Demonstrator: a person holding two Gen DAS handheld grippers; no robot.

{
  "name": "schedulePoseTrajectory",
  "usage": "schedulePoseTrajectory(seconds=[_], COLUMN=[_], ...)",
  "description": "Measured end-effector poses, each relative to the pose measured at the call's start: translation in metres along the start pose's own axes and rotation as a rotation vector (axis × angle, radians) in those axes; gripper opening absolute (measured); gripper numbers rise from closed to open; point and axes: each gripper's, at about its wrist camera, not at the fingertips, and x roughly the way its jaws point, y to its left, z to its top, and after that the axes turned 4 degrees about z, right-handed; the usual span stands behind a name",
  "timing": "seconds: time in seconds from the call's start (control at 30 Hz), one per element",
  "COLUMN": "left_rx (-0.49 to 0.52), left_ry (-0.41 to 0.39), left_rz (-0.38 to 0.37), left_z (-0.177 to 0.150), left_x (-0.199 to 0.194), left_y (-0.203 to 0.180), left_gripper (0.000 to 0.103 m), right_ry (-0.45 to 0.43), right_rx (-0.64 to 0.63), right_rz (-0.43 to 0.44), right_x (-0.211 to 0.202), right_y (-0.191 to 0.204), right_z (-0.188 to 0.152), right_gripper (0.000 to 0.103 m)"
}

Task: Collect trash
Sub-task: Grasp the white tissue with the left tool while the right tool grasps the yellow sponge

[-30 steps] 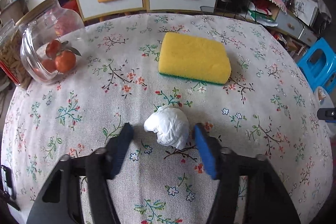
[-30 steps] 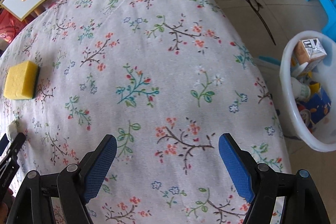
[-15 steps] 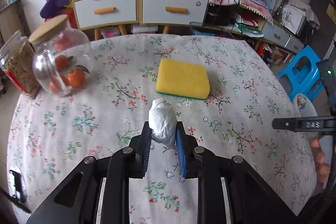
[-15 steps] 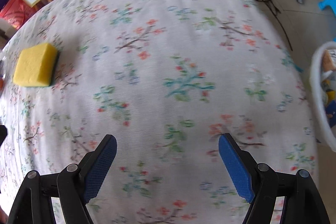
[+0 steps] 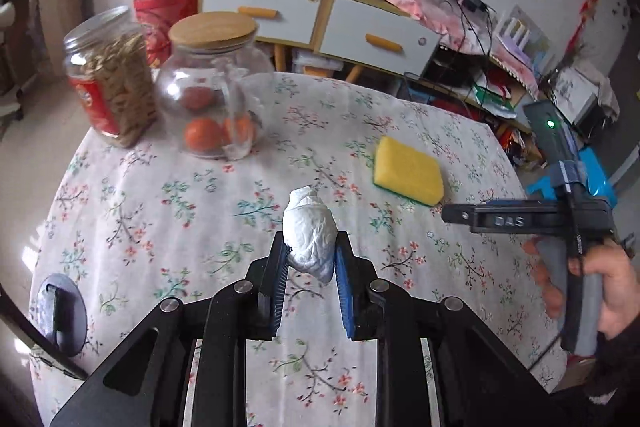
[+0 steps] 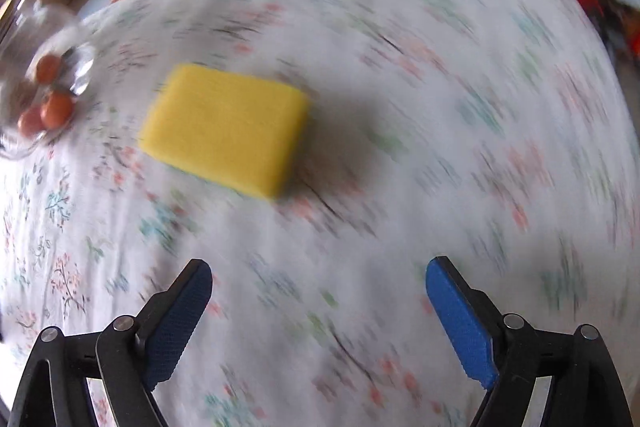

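My left gripper [image 5: 310, 259] is shut on a crumpled white paper wad [image 5: 309, 233] and holds it above the floral tablecloth [image 5: 160, 211]. My right gripper [image 6: 319, 287] is open and empty above the cloth [image 6: 440, 107], with the yellow sponge [image 6: 224, 127] ahead of it to the left; this view is blurred by motion. The right gripper also shows in the left wrist view [image 5: 520, 221], held in a hand at the table's right edge. The sponge [image 5: 408, 171] lies on the table to the right of the wad.
A glass jar with oranges [image 5: 212, 87] and a jar of dry food [image 5: 112, 83] stand at the table's far left. A cabinet with drawers [image 5: 320, 19] and clutter lie beyond the table. The orange jar [image 6: 44, 99] shows at the left of the right wrist view.
My left gripper closed on the paper wad and lifted it off the cloth. My right gripper swung left from the table's edge and the trash bin toward the sponge.
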Motion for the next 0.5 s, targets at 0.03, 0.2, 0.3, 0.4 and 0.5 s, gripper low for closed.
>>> schedulePoseTrajectory(seconds=[0.03,0.2,0.3,0.4,0.5], left_rx=[-0.011,-0.06,-0.08,-0.094,-0.09], left_ry=[0.002,0.008,0.007,0.007,0.005], left_rz=[-0.001,-0.005,-0.001,-0.011,-0.008], left_z=[0.001,0.003,0.004,0.005,0.005], left_x=[0.0,-0.004,-0.006,-0.009,-0.01], left_y=[0.004,0.029,0.04,0.047,0.049], left_gripper=[0.023,0.024,0.024,0.024,0.024], right_ry=[-0.001,-0.009,0.019,0.041,0.052], right_rx=[-0.053,-0.249,-0.334,-0.357,-0.354], right_rz=[-0.028,-0.147,-0.192,-0.207,-0.239], right_x=[0.004,0.026,0.043,0.061,0.073], right_y=[0.012,0.051,0.069,0.082,0.088], right_z=[0.008,0.036,0.047,0.056,0.062], right_gripper=[0.091,0.091,0.091,0.091,0.092])
